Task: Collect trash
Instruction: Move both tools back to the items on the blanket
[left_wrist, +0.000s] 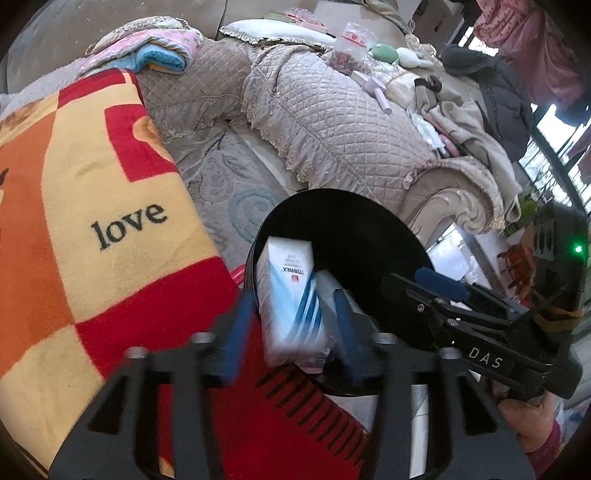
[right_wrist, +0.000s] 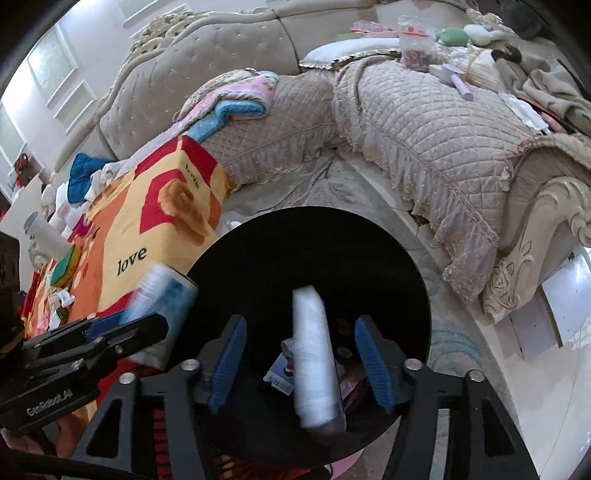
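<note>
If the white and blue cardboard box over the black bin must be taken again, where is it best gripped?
Probably across the two broad faces at the middle of the white and blue cardboard box, coming from above: it stands nearly upright over the round black bin, and flat faces suit flat pads.

bin mouth (right_wrist: 258, 266) open above; blanket (right_wrist: 122, 236) crowds left; sofa (right_wrist: 424, 140) well behind.

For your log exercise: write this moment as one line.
left gripper: open, box dropping | right gripper: open, white roll dropping | bin
</note>
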